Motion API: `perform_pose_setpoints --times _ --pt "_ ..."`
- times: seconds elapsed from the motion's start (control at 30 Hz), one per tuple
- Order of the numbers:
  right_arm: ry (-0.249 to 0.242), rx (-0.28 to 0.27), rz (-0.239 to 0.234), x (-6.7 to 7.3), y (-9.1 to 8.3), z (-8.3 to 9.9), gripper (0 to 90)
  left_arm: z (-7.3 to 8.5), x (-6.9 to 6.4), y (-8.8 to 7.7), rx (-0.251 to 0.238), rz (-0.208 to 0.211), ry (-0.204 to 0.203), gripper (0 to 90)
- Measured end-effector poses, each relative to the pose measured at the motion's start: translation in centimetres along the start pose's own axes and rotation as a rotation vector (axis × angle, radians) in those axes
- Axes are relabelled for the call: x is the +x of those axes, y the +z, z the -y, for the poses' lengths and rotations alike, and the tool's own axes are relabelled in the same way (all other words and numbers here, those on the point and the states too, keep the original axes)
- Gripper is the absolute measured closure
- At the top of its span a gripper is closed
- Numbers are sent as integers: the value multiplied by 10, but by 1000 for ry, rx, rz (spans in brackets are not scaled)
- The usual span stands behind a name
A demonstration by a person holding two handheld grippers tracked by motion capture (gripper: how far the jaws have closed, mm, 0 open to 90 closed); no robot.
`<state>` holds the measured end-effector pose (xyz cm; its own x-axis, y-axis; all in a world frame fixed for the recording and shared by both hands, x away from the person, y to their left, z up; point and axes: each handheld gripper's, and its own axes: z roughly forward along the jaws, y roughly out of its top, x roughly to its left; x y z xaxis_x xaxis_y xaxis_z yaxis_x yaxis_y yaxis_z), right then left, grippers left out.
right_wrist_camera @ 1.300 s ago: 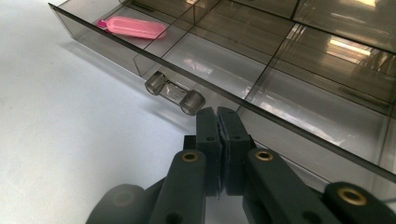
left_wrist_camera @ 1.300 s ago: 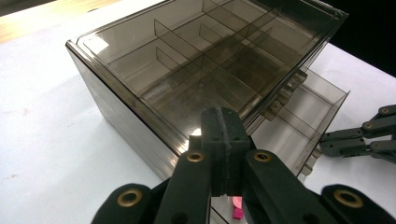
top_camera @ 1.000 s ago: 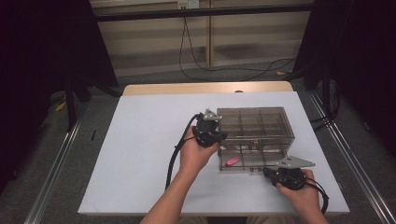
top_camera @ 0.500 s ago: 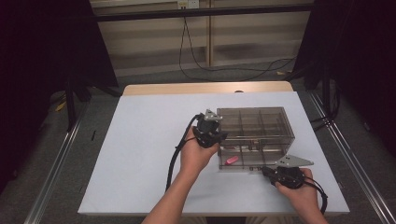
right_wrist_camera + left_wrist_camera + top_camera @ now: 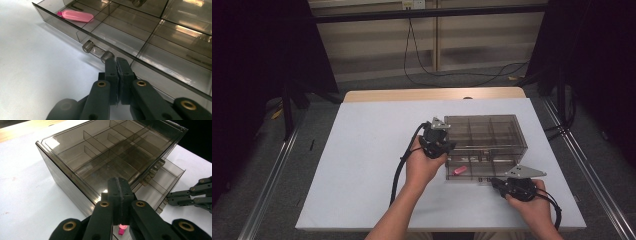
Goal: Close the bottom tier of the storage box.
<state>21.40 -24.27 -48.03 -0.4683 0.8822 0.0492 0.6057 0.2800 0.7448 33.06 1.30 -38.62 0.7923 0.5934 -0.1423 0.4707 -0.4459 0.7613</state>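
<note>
We hold our left gripper point(image 5: 443, 142) against the near left top corner of the smoky transparent plastic drawer cabinet point(image 5: 492, 131), which stands right of centre on the white table point(image 5: 362, 165). In the left gripper view its two black jaws are pressed together with nothing between them, their tips resting at the cabinet's top edge point(image 5: 75, 172), above the compartments divided by thin walls.

Our right gripper point(image 5: 504, 185) sits low at the front of the cabinet, just before the pulled-out bottom drawer point(image 5: 477, 170). In the right gripper view its jaws are likewise closed flat on each other and grip nothing; their tips lie just beside the drawer's small clear plastic handle point(image 5: 97, 52), right at the drawer's front wall point(image 5: 155, 67). We cannot tell whether the tips touch the handle.

The small pink oblong plastic piece point(image 5: 77, 15) lies inside the open drawer, in its leftmost compartment, flat on the drawer floor and well apart from the right gripper's jaws. From the high view it shows as a pink spot point(image 5: 459, 170) just below our left hand point(image 5: 424, 167), and it peeks out beneath the left gripper's jaws point(image 5: 122, 229).
</note>
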Motion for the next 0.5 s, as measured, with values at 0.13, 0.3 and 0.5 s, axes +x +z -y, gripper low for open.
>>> perform_pose_setpoints --times 0.13,0.3,0.5 --pt "3 -1 2 0 1 -1 882 0 -1 0 3 -5 2 900" --pt "-2 0 1 0 2 -2 882 0 -1 0 -2 -9 2 900" --pt "4 1 7 0 3 -2 883 0 -1 0 2 -8 1 900"
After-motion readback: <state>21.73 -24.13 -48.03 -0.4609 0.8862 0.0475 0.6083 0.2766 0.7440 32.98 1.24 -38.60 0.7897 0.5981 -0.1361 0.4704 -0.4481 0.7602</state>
